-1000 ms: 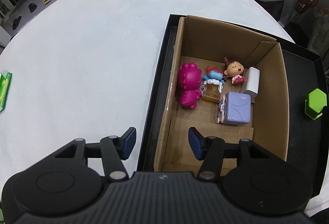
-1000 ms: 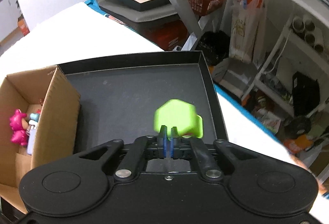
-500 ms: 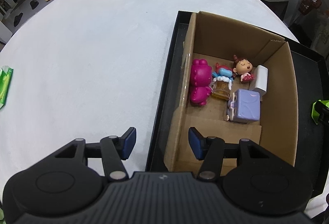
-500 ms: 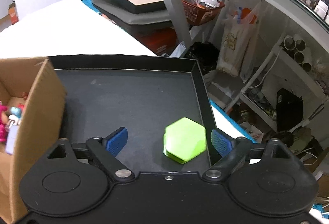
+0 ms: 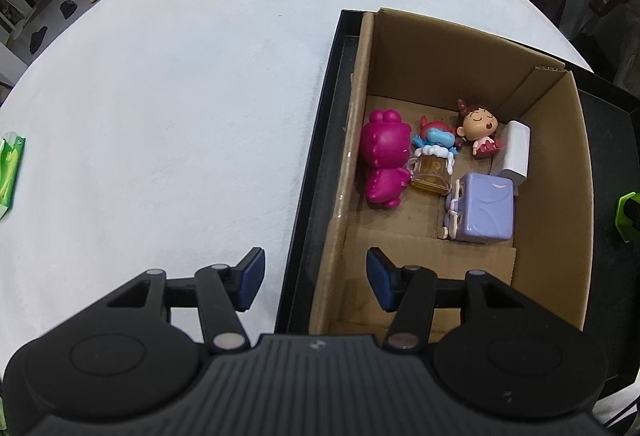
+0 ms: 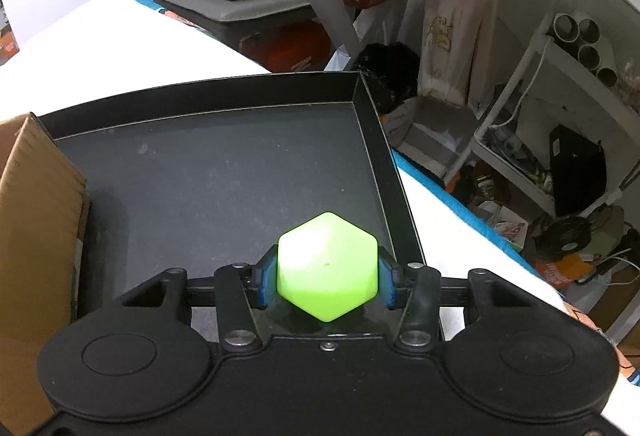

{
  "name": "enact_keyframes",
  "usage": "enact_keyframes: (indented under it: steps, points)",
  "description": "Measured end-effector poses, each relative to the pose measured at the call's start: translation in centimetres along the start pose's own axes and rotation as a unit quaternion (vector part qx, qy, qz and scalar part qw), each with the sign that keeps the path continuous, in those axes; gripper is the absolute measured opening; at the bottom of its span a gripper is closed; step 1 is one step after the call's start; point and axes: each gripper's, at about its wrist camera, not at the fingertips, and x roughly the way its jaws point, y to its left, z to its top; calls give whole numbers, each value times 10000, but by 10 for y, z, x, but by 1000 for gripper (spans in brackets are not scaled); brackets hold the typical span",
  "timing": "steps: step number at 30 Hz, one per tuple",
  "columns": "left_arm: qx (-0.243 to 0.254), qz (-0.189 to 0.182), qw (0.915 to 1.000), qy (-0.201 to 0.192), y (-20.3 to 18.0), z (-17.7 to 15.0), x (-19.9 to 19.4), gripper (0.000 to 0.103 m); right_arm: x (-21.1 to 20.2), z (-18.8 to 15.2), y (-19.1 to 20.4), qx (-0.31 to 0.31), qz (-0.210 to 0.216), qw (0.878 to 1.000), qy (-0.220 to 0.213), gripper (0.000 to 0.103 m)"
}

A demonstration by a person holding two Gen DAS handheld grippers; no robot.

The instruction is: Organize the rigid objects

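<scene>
With the right gripper [image 6: 327, 282] closed on the green hexagonal block [image 6: 327, 266] above the black tray [image 6: 224, 172] and the left gripper [image 5: 314, 278] open and empty, the smooth block could have slipped before the cardboard box [image 5: 576, 172].

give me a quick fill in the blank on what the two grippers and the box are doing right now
1. The right gripper has its jaws shut on a green ____-sided block.
2. The left gripper is ____, holding nothing.
3. The cardboard box stands inside a ____ tray.
4. The pink figure lies against the box's ____ wall, seen from the left wrist.

Missing words: six; open; black; left
</scene>
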Motion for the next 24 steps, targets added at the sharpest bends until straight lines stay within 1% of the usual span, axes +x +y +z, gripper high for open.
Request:
enact_keyframes:
  steps: [4, 11, 17, 24]
  points:
    - [44, 14, 10000, 9, -4, 0, 0, 55, -8, -1, -4, 102, 149, 9998, -61, 46]
    - [89, -53, 9999, -19, -7, -2, -3, 55, -24, 3, -7, 134, 176, 9996, -180, 46]
    - [118, -167, 9998, -68, -5, -5, -9, 54, -43, 6, -3, 65, 221, 9992, -340, 46]
    - [61, -319, 9993, -169, 3, -8, -16, 55, -63, 9, 9, -85, 424, 9981, -436, 46]
